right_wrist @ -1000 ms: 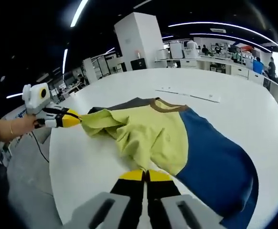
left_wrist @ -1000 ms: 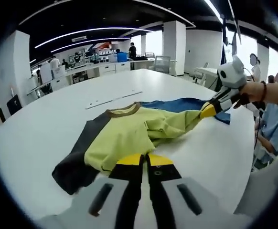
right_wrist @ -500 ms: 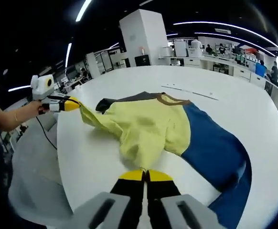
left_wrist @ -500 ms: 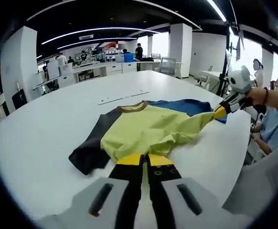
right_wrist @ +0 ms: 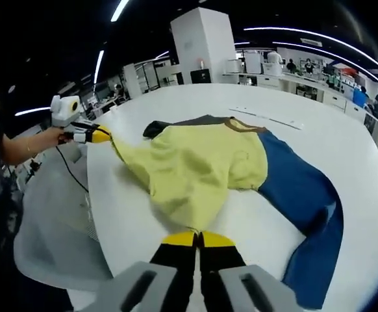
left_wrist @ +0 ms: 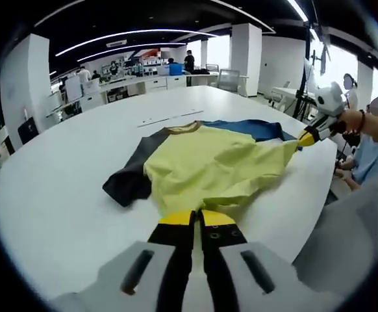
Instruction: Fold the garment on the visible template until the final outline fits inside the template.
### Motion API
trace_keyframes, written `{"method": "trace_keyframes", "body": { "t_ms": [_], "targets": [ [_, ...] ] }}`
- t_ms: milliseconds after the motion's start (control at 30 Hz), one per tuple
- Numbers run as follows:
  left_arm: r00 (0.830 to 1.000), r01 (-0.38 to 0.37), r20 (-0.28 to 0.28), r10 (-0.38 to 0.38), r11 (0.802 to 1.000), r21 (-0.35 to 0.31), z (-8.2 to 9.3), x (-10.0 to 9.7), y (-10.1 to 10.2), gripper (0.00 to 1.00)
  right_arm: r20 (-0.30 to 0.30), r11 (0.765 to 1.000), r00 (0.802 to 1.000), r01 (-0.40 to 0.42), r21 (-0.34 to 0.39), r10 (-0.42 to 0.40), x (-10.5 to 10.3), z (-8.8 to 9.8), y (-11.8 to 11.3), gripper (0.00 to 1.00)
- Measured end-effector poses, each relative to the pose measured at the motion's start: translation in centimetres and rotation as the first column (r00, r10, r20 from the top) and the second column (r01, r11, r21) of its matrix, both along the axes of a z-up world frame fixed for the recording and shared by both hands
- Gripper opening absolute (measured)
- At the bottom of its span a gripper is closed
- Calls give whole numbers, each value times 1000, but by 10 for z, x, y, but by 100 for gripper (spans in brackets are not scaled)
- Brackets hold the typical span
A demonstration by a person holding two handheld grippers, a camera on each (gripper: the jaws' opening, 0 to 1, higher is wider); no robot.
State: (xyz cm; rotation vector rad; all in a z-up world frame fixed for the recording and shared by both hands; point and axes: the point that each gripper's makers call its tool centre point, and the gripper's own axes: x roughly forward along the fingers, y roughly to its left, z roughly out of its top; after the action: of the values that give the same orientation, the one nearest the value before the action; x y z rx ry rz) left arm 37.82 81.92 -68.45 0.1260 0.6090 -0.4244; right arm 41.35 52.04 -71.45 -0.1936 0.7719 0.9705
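Left gripper [left_wrist: 197, 214] and right gripper [right_wrist: 198, 235] held apart, jaws closed on garment [left_wrist: 208, 166], stretched lengthwise between them over table [left_wrist: 59, 188].

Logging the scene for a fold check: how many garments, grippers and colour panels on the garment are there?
Garment: 1
Grippers: 2, left and right, each shut on the yellow panel
Colour panels: 3, yellow, blue, dark grey
Total: 6

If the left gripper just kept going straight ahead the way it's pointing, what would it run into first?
The yellow shirt panel: the left gripper is already shut on its near edge, so going on would likely just push that fabric across the white table.
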Motion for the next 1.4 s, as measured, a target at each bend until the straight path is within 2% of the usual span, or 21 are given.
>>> {"method": "trace_keyframes", "body": {
  "t_ms": [133, 467, 900, 1033, 1100, 1200, 1333, 1400],
  "targets": [
    [1000, -10, -22, 10, 1000, 8, -7, -9, 7, 0, -5, 999, 999, -36, -31, 36, -14, -5, -1, 0],
    [996, -39, -73, 41, 999, 32, -25, -30, 25, 0, -28, 997, 998, -65, -48, 64, -39, -11, -2, 0],
    [991, -48, -121, 56, 997, 64, -41, -48, 38, 0, -10, 973, 986, -167, -160, 168, -70, -36, 6, 0],
    [990, -48, -130, 56, 997, 66, -45, -50, 38, 0, -5, 977, 990, -143, -156, 144, -68, -40, 5, 0],
    [990, -48, -132, 57, 996, 70, -46, -50, 38, 0, -29, 985, 995, -102, -139, 99, -68, -39, 3, 7],
    [990, -46, -133, 56, 996, 72, -46, -49, 38, 0, -39, 989, 997, -77, -125, 73, -67, -36, -1, 16],
    [989, -47, -134, 57, 996, 75, -47, -49, 39, 0, -91, 997, 996, -30, -65, 24, -70, -28, -3, 16],
    [989, -50, -133, 60, 996, 74, -47, -49, 39, 0, -91, 999, 996, -6, -42, 2, -68, -23, -6, 16]
  ]
}}
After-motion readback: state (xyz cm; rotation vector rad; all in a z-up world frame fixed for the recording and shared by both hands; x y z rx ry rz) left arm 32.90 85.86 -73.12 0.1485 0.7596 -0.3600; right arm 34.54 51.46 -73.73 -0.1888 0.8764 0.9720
